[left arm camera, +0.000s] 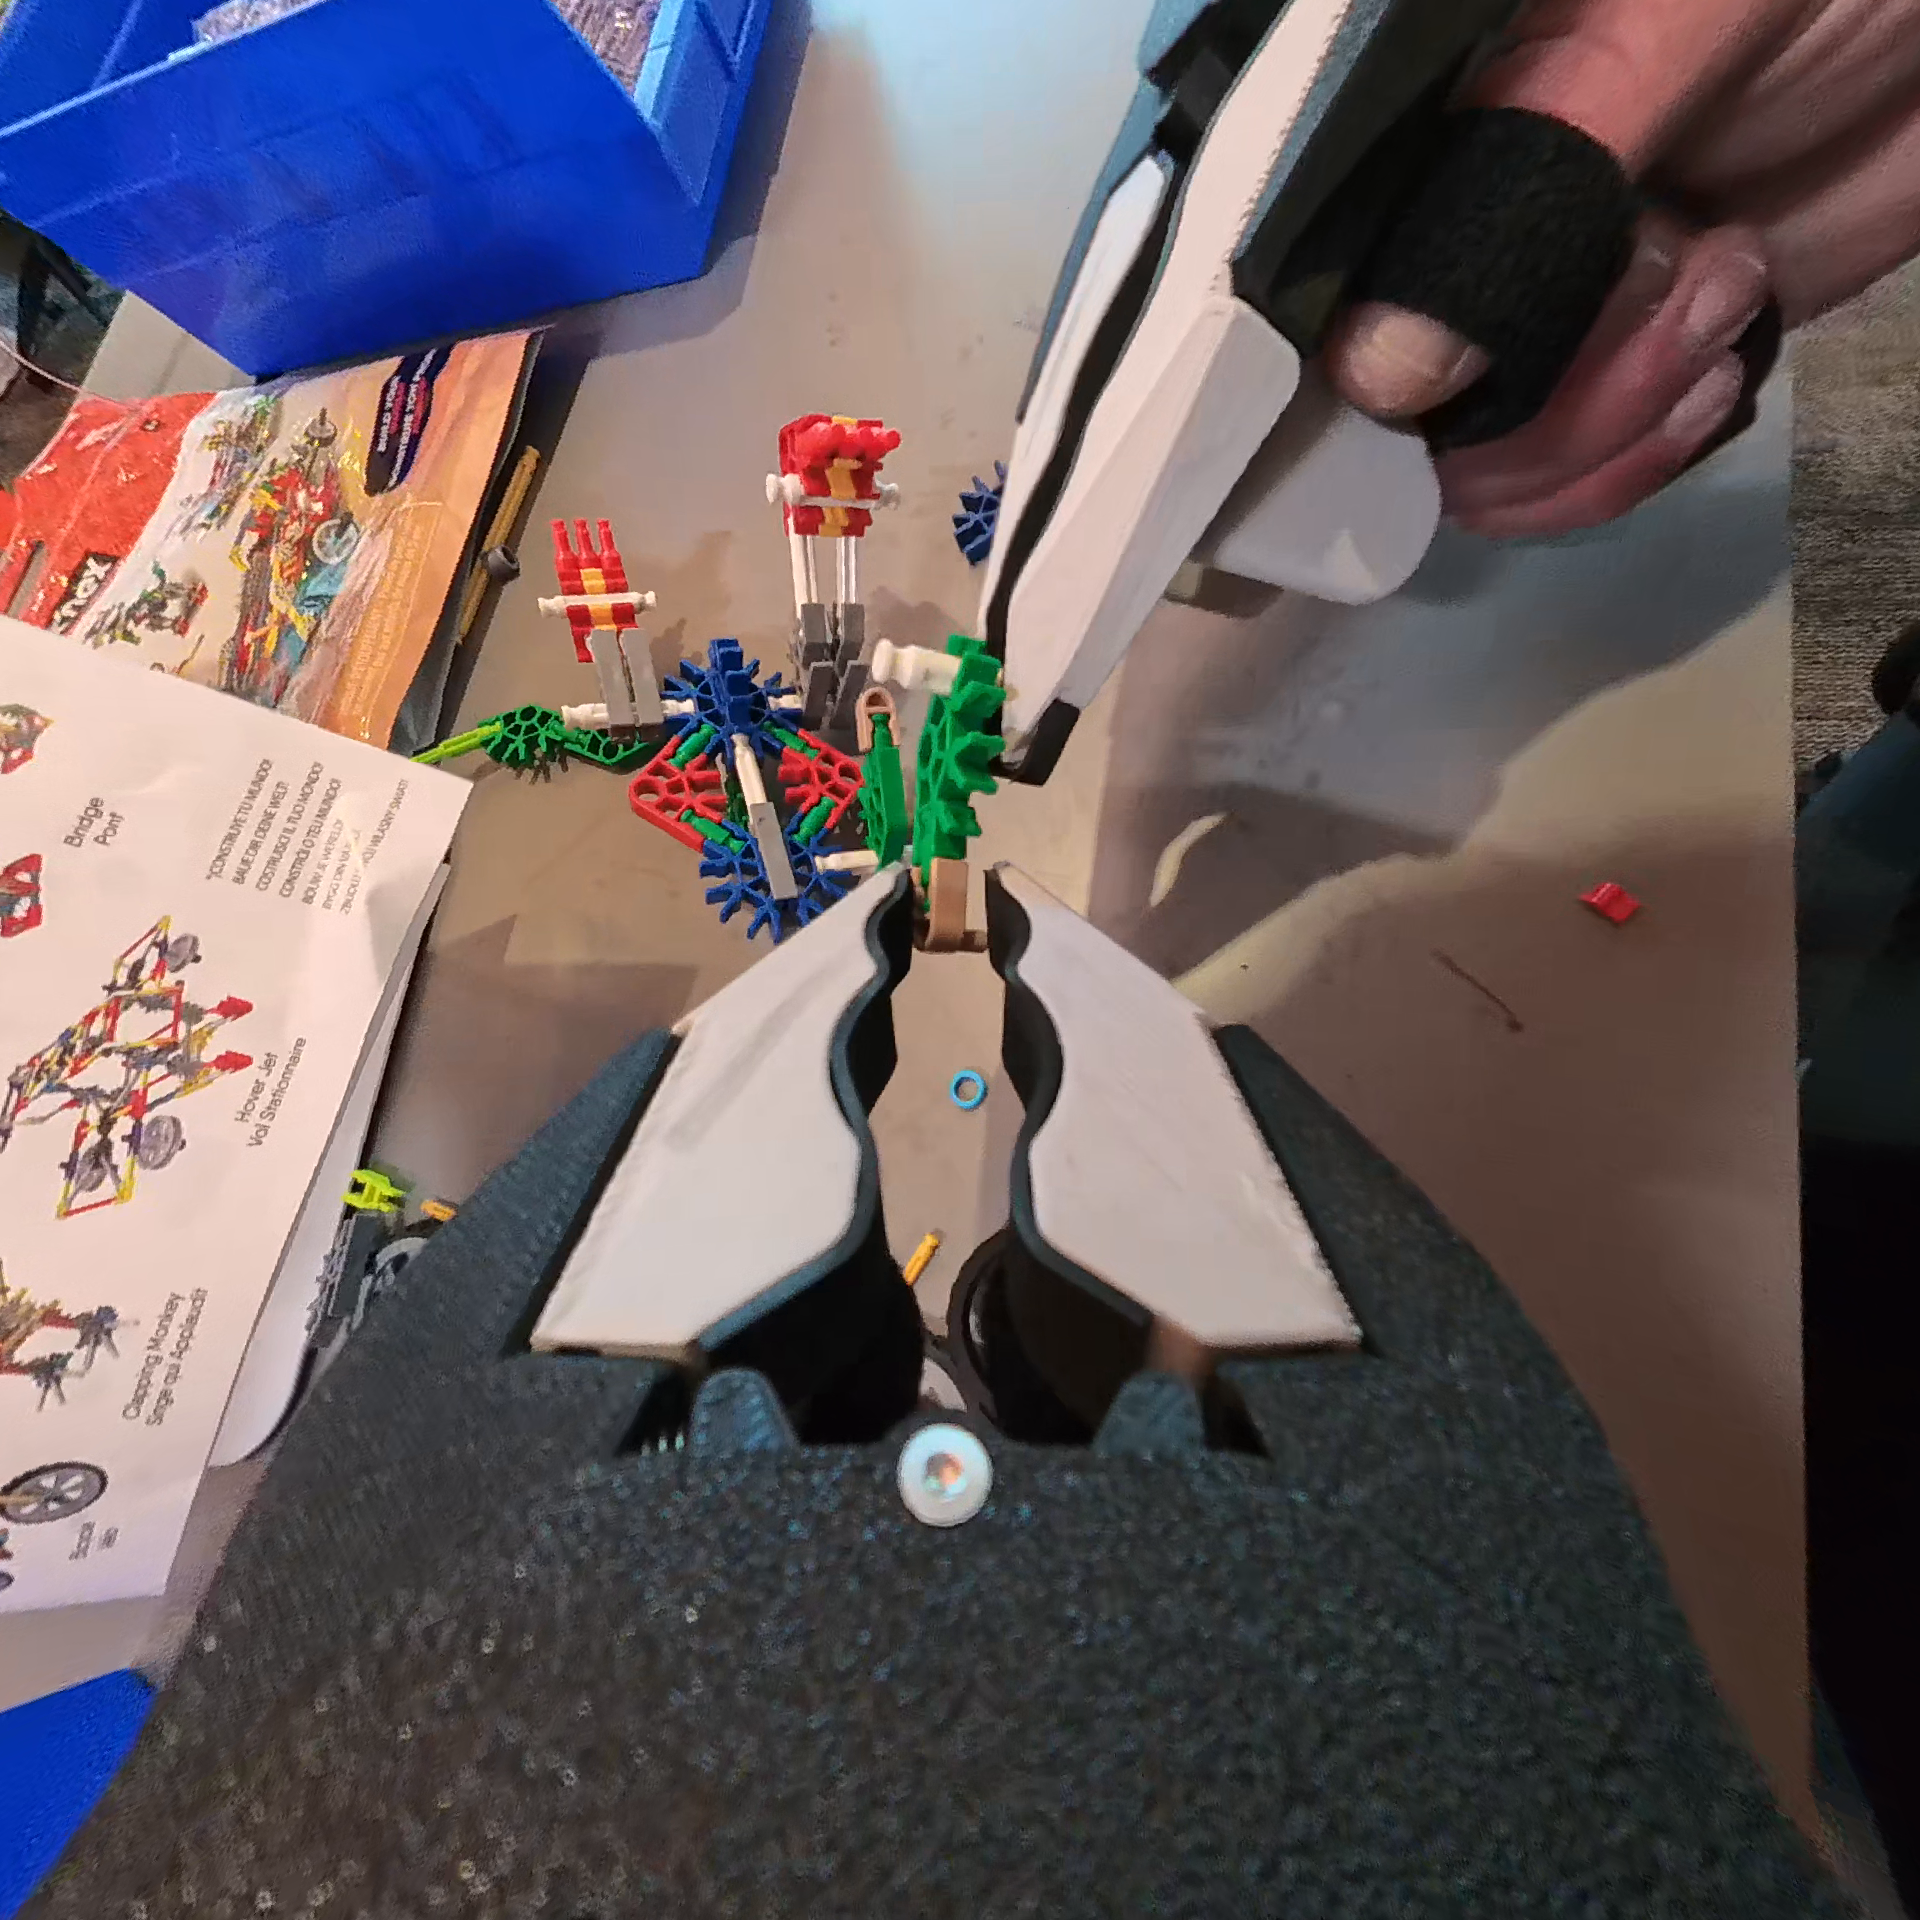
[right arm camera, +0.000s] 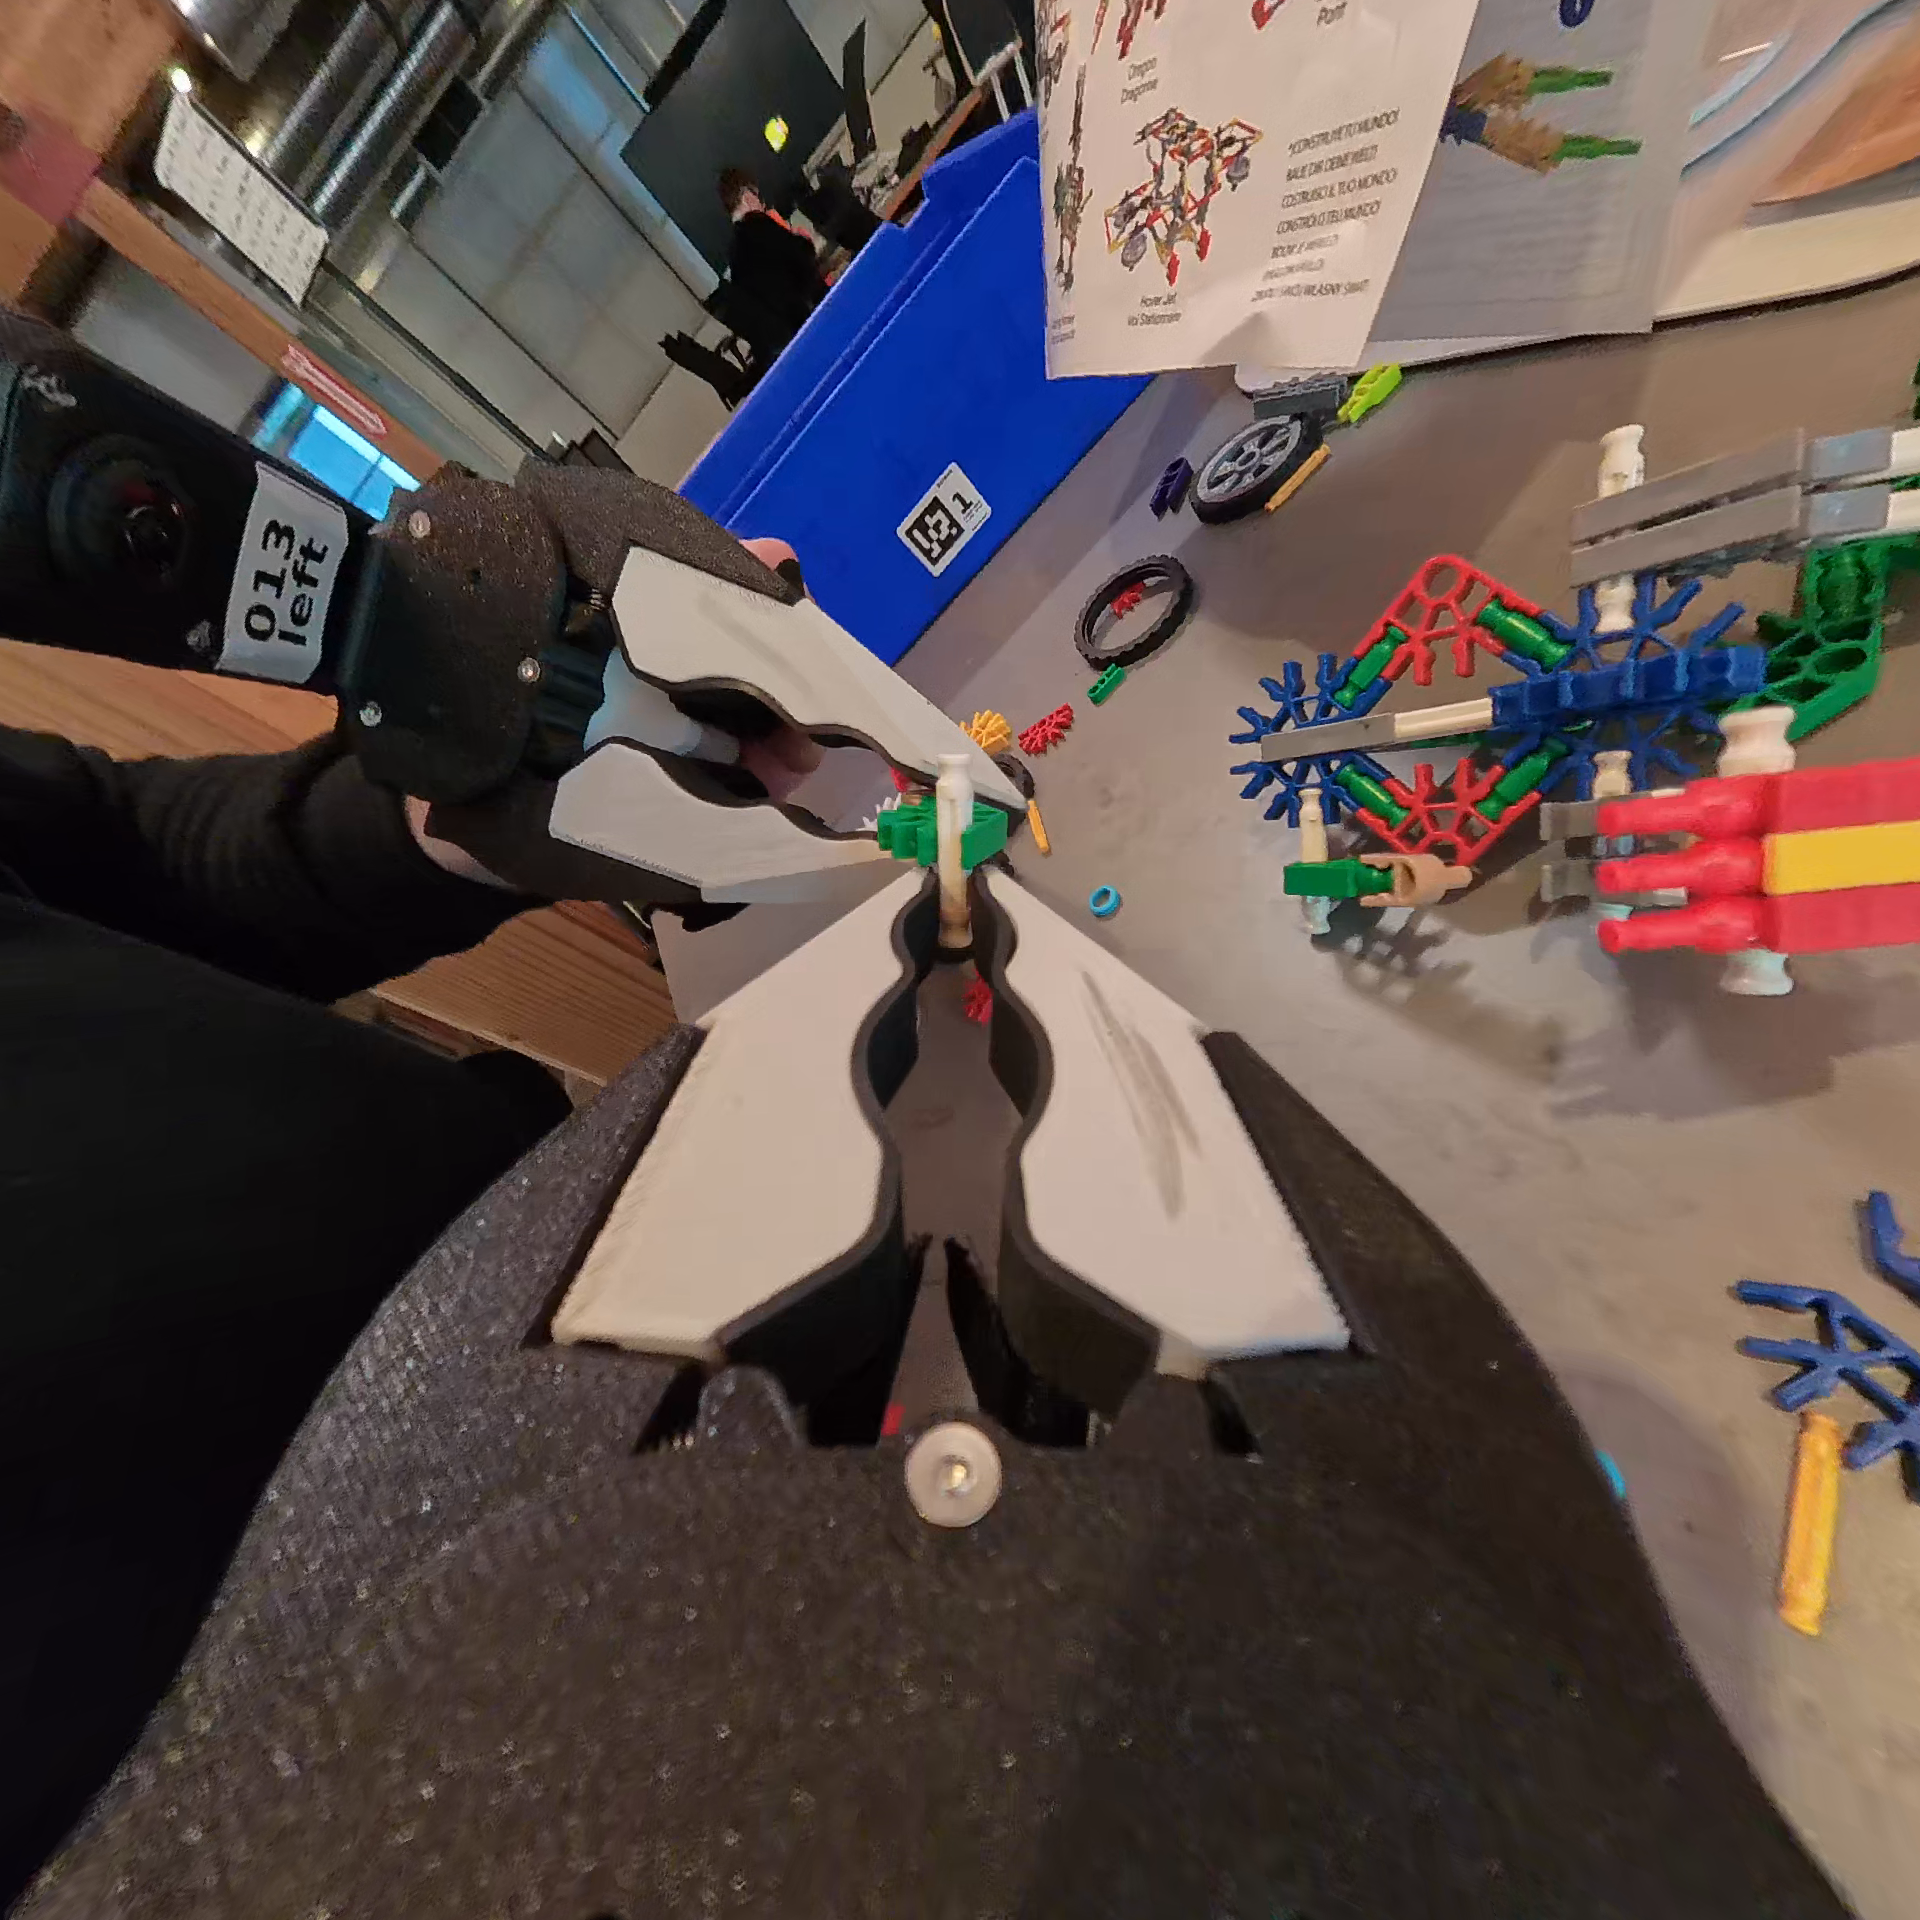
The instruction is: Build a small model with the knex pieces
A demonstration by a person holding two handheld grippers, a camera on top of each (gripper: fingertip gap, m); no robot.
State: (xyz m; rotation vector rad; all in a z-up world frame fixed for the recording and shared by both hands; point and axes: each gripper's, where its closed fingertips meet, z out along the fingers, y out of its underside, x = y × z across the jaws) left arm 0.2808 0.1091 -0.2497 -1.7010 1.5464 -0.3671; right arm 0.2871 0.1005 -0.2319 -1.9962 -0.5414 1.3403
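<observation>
The white plastic fingers (left arm camera: 790, 1122) of the left gripper were edged in black, set in a speckled black textured body (left arm camera: 935, 1662). A small tan plastic clip (left arm camera: 948, 902) and a bright green toothed plastic connector (left arm camera: 956, 758) showed beside them. The grey matte bench (right arm camera: 1351, 1143) carried a toy model of red, blue, green and grey plastic rods and connectors (right arm camera: 1558, 707), a light-blue plastic ring (right arm camera: 1104, 899) and a yellow plastic rod (right arm camera: 1808, 1522). The large plastic bin (right arm camera: 914, 416) was deep blue with a black-and-white square tag.
</observation>
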